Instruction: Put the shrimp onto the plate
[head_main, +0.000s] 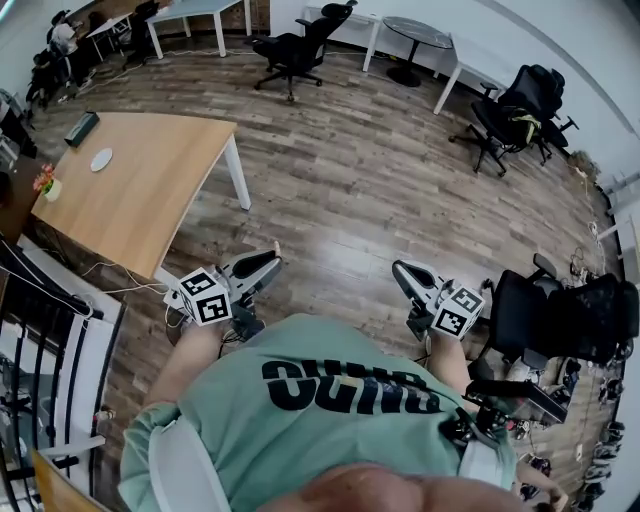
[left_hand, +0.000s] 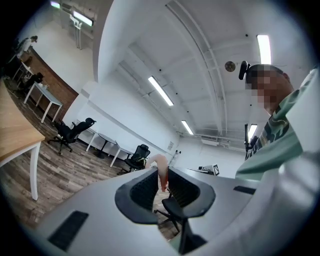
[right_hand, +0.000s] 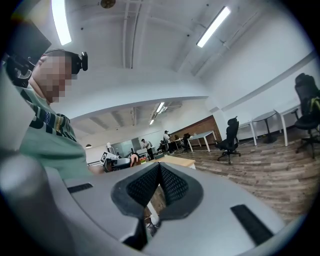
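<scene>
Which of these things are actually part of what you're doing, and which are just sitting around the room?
For the job: shrimp, pinched by the left gripper; white plate on the wooden table.
Lying about: office chairs, flower pot, dark box.

The table (head_main: 140, 190) stands far left, and the plate (head_main: 101, 160) lies on it. The left gripper (head_main: 270, 252) is near, right of the table, with the shrimp (left_hand: 162, 173) between its jaws. The right gripper (head_main: 400, 270) is further right.
</scene>
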